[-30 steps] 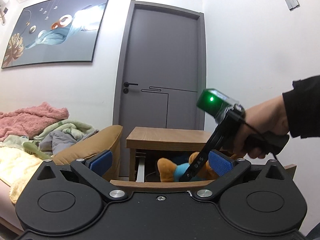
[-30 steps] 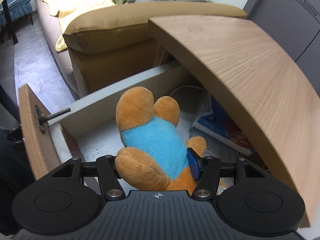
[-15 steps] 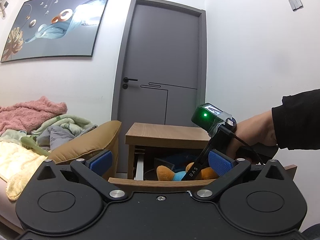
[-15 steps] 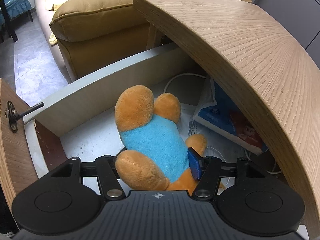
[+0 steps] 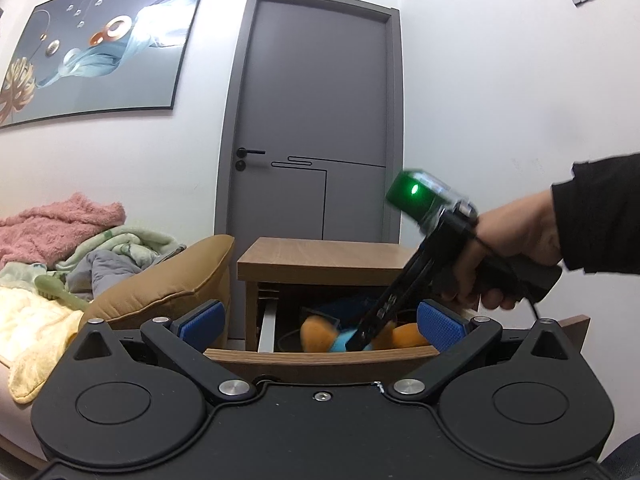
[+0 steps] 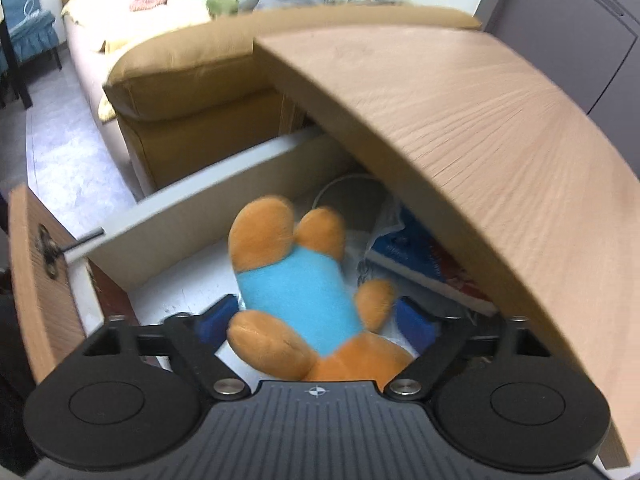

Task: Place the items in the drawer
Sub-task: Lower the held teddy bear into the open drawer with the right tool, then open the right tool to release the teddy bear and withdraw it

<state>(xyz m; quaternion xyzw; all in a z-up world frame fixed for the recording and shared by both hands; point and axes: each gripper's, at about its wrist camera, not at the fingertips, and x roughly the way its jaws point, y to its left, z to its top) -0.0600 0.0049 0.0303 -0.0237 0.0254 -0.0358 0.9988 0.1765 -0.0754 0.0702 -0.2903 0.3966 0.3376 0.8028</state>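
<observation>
An orange plush toy in a light blue shirt point(image 6: 296, 292) lies inside the open drawer point(image 6: 192, 216) of a wooden nightstand point(image 6: 440, 120). My right gripper point(image 6: 314, 320) hangs over the toy's lower half, open, with its blue pads point(image 6: 414, 320) apart from the plush on both sides. In the left wrist view the toy point(image 5: 320, 334) shows behind the drawer front point(image 5: 320, 360), and the right gripper point(image 5: 360, 340) reaches down into the drawer, held by a hand in a black sleeve point(image 5: 520, 240). My left gripper point(image 5: 318, 322) is open and holds nothing, just short of the drawer front.
A blue and red packet point(image 6: 424, 264) and a white cable point(image 6: 352, 184) lie at the back of the drawer, under the nightstand top. A tan sofa arm point(image 6: 192, 80) stands close on the left, with blankets point(image 5: 60, 232) on it. A grey door point(image 5: 316, 120) is behind.
My right gripper's jaws have spread and let go of the plush toy, which now rests in the drawer. The right gripper has pulled back a little. My left gripper stays open.
</observation>
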